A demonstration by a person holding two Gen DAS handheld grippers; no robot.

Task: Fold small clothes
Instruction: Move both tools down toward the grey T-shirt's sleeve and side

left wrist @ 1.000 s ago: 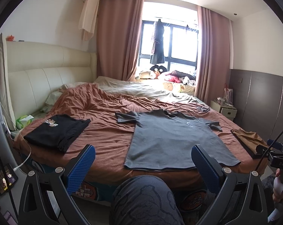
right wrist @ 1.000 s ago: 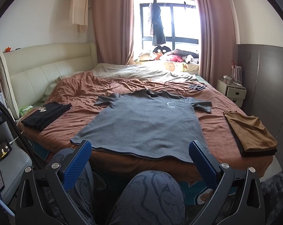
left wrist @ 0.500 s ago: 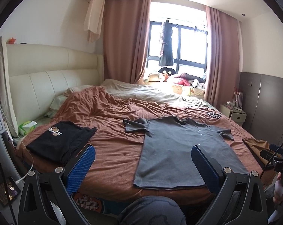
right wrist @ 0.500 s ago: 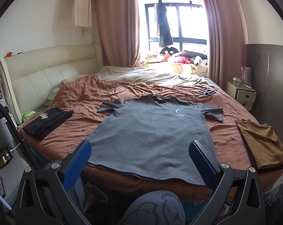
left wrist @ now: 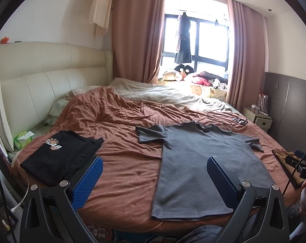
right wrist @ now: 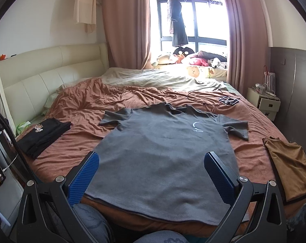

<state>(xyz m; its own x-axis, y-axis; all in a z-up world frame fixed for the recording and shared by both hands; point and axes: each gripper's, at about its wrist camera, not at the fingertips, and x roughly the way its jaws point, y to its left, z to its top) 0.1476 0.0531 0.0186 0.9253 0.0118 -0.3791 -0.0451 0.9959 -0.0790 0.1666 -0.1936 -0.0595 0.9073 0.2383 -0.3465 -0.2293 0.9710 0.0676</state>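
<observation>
You had daylight entering through the window (right wrist: 193,22), which was blown out to white glare. The far bedding (right wrist: 163,77) was washed bright; near areas stayed dimmer with soft shadows. Fisheye bending and dark vignetting marked both views' edges; focus was sharp.

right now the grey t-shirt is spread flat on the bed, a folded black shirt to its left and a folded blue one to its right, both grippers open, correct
One slip: the folded garment to the right is golden-brown, not blue, as the right wrist view shows. The rest holds: the grey short-sleeved t-shirt lies flat on the rust-brown bedspread, the folded black shirt with a paw print lies to its left, and the left gripper and right gripper are open.
</observation>
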